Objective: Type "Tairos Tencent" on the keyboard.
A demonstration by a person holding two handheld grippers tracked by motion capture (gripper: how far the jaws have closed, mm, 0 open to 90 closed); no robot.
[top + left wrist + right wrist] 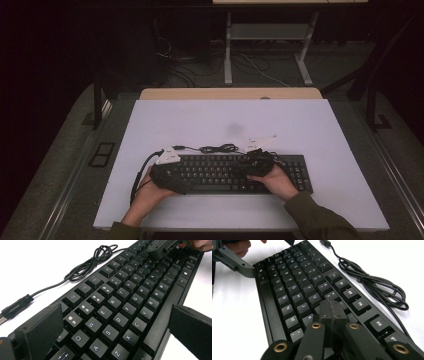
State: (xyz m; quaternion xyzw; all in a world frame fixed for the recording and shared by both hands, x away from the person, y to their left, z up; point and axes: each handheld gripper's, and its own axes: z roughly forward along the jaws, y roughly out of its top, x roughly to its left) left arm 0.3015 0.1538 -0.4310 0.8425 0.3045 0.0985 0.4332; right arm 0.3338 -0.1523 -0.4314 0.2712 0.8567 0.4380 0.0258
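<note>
keyboard (225,172) beneath both grippers, left (115,322) wide, right (333,312) closed

The left gripper (167,172) has its jaws spread wide, while the right gripper (257,162) has its jaws pressed together.

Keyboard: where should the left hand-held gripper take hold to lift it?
Grip the keyboard across its left end, front edge to back edge, coming in from the left. It lies flat, and the left hand-held gripper already has its open jaws straddling that end.
</note>
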